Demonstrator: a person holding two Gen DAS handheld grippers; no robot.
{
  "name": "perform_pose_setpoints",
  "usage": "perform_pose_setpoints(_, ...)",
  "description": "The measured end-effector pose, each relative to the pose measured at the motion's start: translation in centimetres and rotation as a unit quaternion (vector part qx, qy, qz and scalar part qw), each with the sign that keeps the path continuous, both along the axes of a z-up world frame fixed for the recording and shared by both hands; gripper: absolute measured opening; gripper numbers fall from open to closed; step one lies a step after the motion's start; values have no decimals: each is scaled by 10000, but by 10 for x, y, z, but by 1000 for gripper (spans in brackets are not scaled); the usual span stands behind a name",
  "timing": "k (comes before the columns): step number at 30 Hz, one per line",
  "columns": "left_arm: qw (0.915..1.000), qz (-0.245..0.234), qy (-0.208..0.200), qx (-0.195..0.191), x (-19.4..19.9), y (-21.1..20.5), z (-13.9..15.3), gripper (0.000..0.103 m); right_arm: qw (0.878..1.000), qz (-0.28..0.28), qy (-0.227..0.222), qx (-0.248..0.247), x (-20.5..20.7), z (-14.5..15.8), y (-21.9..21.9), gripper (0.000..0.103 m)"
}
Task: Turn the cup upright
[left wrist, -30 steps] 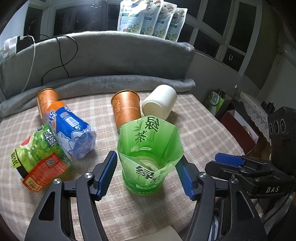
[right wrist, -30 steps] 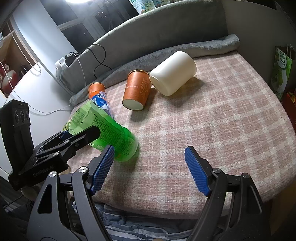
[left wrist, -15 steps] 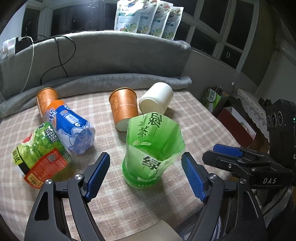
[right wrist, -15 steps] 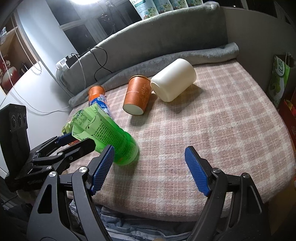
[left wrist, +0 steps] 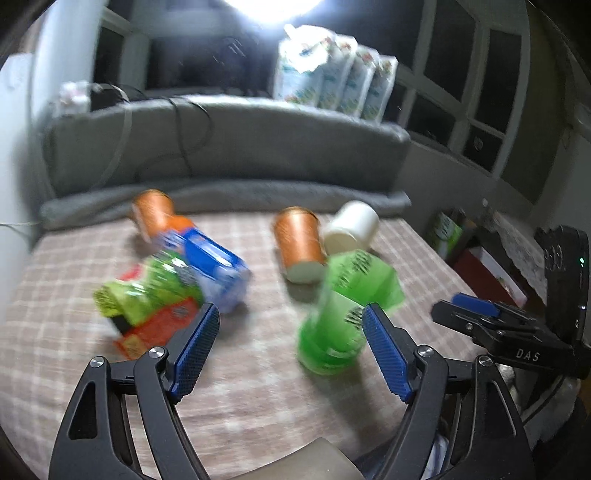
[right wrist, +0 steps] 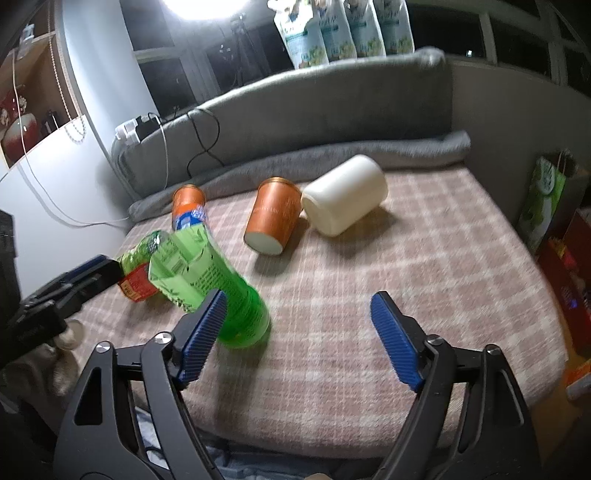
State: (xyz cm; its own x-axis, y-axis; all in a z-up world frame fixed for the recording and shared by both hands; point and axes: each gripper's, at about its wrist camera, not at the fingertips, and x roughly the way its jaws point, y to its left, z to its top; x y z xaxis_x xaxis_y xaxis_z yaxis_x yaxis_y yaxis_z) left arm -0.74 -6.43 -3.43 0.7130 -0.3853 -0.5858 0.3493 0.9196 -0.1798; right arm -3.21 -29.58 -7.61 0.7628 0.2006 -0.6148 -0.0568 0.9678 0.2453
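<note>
On the checked blanket (right wrist: 424, 266), the green cup (right wrist: 221, 291) stands near the front edge, its soft, light wall probably crumpling unless held low. 2 orange cups (right wrist: 273, 218) and 1 white cup (right wrist: 343, 195) lie tipped. My left gripper (left wrist: 290, 350) and right gripper (right wrist: 297, 339) gape wide, empty.

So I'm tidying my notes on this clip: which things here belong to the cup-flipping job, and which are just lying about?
Part of the job:
green cup, standing bottom-down
near orange cup, on its side
far orange cup, on its side
white cup, on its side
left gripper and right gripper, both open

Lying about:
blue bottle
green-and-red bottle
pouches on the ledge
</note>
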Motion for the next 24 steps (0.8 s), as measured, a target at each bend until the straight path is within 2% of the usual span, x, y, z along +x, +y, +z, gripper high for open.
perform_pose_setpoints(6,9951,608,-748,209,-15,19,17,80,9974,-301,-469,-461,-7,14,7,91)
perform_pose_setpoints(10,9896,901,-1087,269,-19,28,26,82,9931,-519,-804,-683,-12,23,11,99)
perform_pose_setpoints(14,9844,1107,-1343,268,-22,33,32,84,9888,-660,-1035,-847,-15,30,14,101)
perform_pose_setpoints(24,9837,1111,-1397,232,-24,34,33,85,9813,-898,-1320,-1072,-18,37,18,103)
